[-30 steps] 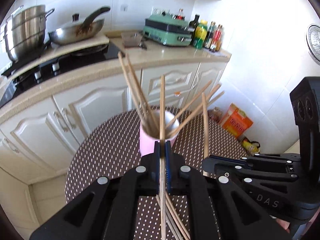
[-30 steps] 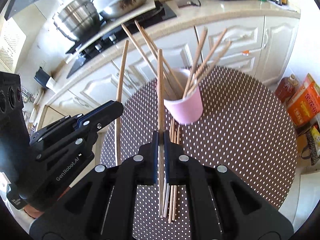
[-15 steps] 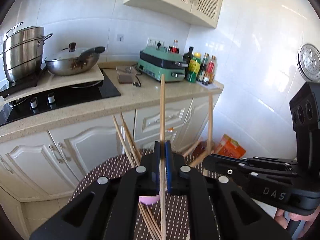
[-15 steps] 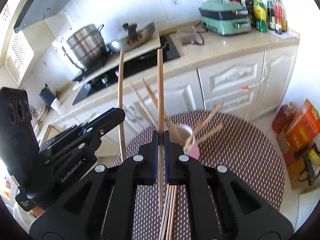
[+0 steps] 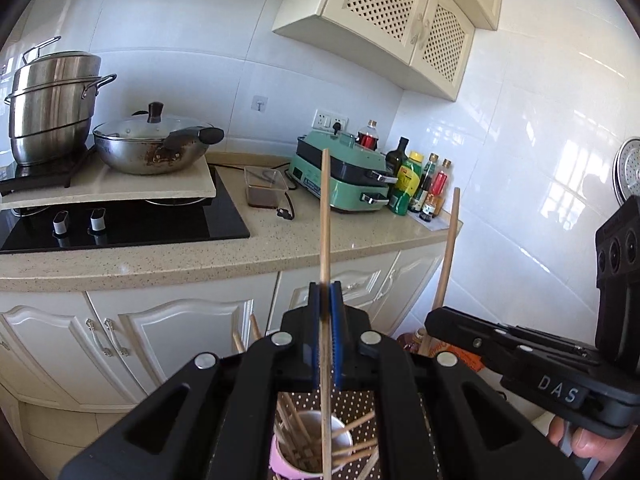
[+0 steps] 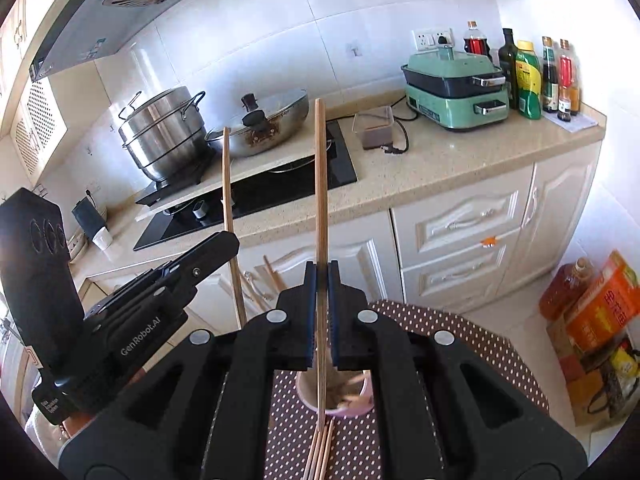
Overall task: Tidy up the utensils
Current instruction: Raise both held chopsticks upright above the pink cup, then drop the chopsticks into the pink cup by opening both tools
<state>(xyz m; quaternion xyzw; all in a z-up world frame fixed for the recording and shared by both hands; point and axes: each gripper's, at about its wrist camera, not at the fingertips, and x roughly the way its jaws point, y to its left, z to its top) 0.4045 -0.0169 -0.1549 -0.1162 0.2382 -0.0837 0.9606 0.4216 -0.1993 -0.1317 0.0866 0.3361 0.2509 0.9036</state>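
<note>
The left gripper (image 5: 325,312) is clenched on one chopstick (image 5: 325,216), which stands upright between the blue pads and runs down past them toward the pink cup (image 5: 310,446). The right gripper (image 6: 319,300) grasps a second chopstick (image 6: 319,184) the same way, upright and pinched at about mid-length. Each gripper shows in the other's view, off to the side with its stick pointing up (the left one (image 6: 224,248) at the left of the right camera, the right one (image 5: 438,320) at the right of the left camera).

The cup sits below both grippers on the dotted table (image 6: 460,328) and holds several chopsticks leaning outward against its rim. More loose sticks (image 6: 320,452) lie flat on the table just in front of the cup, on the near side. Whether either held stick reaches into the cup cannot be told.

Beyond the cup is the counter (image 5: 280,240), with a steel pot (image 5: 52,100), a wok (image 5: 152,148) and a green cooker (image 5: 344,176) on it. A person's fingers (image 5: 588,440) show under the right gripper's handle
</note>
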